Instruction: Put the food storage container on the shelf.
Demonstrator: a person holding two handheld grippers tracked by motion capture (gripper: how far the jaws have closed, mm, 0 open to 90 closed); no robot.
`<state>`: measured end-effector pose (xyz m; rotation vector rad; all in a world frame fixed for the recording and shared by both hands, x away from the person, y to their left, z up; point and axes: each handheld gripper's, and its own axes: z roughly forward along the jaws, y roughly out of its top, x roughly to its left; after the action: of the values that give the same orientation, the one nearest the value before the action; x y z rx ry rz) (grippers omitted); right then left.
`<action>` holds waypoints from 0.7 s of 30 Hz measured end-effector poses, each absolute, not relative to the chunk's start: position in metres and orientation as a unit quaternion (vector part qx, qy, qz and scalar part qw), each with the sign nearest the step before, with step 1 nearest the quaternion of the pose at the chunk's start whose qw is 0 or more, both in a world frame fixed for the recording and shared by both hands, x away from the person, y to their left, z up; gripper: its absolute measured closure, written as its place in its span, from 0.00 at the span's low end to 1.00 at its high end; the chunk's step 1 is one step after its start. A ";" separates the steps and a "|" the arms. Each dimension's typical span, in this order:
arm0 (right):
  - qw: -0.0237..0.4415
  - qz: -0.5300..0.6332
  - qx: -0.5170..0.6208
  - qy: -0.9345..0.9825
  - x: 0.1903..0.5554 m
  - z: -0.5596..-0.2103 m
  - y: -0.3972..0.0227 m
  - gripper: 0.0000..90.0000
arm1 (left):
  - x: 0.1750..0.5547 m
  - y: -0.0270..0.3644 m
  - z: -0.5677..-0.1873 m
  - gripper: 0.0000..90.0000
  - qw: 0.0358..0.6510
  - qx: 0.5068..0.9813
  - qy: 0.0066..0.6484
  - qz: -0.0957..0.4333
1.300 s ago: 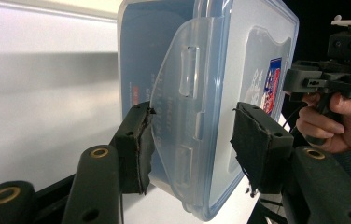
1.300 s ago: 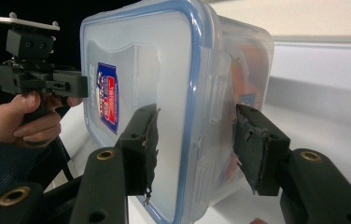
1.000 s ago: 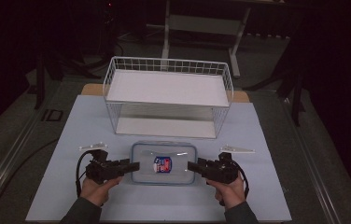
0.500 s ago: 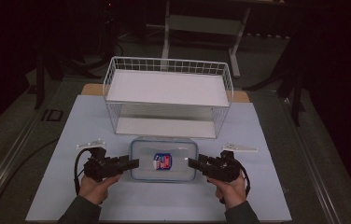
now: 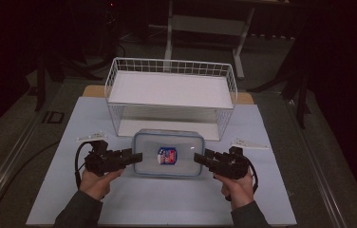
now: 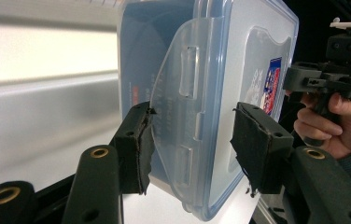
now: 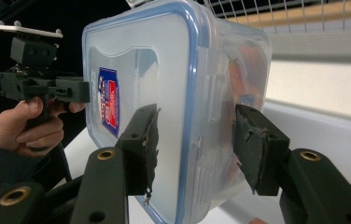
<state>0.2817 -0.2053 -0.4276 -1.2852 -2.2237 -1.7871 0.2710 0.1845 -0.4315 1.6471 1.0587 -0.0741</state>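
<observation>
- Clear plastic container [image 5: 168, 154] with blue-rimmed lid sits flat on the white table [image 5: 167, 204], just in front of the wire rack [image 5: 172, 97], centre of the mat.
- Red-blue label [image 5: 167, 155] on lid, about centre.
- Left gripper [image 5: 136, 157] at container's 9 o'clock end, jaws spread, straddling the side latch [image 6: 176, 107]; 1 jaw touches the flap edge, other stands off the lid.
- Right gripper [image 5: 199, 159] at 3 o'clock end, jaws spread either side of that end, not pinching.
- 2 hands: left hand [image 5: 96, 183], right hand [image 5: 236, 187] at 6 o'clock.
</observation>
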 end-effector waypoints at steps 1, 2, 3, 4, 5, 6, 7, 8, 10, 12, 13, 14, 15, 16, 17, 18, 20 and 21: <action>0.004 -0.572 -0.409 -0.711 0.283 -0.423 -0.205 0.57 | 0.272 0.184 -0.428 0.55 0.560 0.697 0.447 -0.029; 0.000 -0.573 -0.406 -0.711 0.283 -0.420 -0.205 0.57 | 0.273 0.184 -0.426 0.55 0.562 0.697 0.445 -0.028; -0.004 -0.575 -0.404 -0.712 0.284 -0.416 -0.205 0.57 | 0.274 0.184 -0.423 0.55 0.564 0.696 0.443 -0.026; -0.007 -0.577 -0.402 -0.711 0.285 -0.413 -0.205 0.57 | 0.276 0.184 -0.421 0.55 0.565 0.696 0.442 -0.025; -0.007 -0.577 -0.402 -0.711 0.285 -0.413 -0.205 0.57 | 0.276 0.184 -0.421 0.54 0.565 0.696 0.442 -0.025; -0.010 -0.577 -0.401 -0.711 0.286 -0.410 -0.205 0.57 | 0.276 0.184 -0.421 0.54 0.565 0.696 0.442 -0.025; -0.014 -0.579 -0.398 -0.712 0.288 -0.404 -0.205 0.57 | 0.280 0.185 -0.412 0.54 0.567 0.699 0.436 -0.020; -0.016 -0.580 -0.397 -0.711 0.289 -0.402 -0.205 0.57 | 0.281 0.185 -0.409 0.54 0.568 0.700 0.433 -0.016; -0.018 -0.581 -0.396 -0.711 0.289 -0.400 -0.204 0.57 | 0.282 0.186 -0.406 0.54 0.570 0.699 0.432 -0.014; -0.023 -0.585 -0.392 -0.710 0.291 -0.394 -0.203 0.57 | 0.284 0.187 -0.402 0.54 0.575 0.696 0.430 -0.011; -0.028 -0.589 -0.388 -0.709 0.293 -0.389 -0.203 0.57 | 0.285 0.187 -0.399 0.54 0.579 0.693 0.430 -0.009; -0.028 -0.589 -0.388 -0.709 0.293 -0.389 -0.203 0.57 | 0.285 0.187 -0.399 0.54 0.579 0.693 0.430 -0.009; -0.033 -0.591 -0.383 -0.709 0.296 -0.384 -0.202 0.57 | 0.286 0.188 -0.395 0.54 0.582 0.691 0.428 -0.006; -0.033 -0.591 -0.383 -0.709 0.296 -0.384 -0.202 0.57 | 0.286 0.188 -0.395 0.54 0.582 0.691 0.428 -0.006; -0.036 -0.596 -0.380 -0.707 0.298 -0.379 -0.202 0.57 | 0.287 0.188 -0.393 0.55 0.585 0.689 0.428 -0.005; -0.036 -0.596 -0.380 -0.707 0.298 -0.379 -0.202 0.57 | 0.287 0.188 -0.391 0.55 0.588 0.686 0.428 -0.003; -0.039 -0.600 -0.377 -0.705 0.300 -0.375 -0.202 0.57 | 0.290 0.188 -0.387 0.55 0.591 0.685 0.426 0.000; -0.042 -0.603 -0.376 -0.702 0.303 -0.370 -0.202 0.57 | 0.293 0.188 -0.382 0.55 0.594 0.683 0.424 0.003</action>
<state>0.3032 -0.2018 -0.3700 -1.2123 -2.2673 -1.9479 0.2926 0.1880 -0.3822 1.5880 0.9856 0.0079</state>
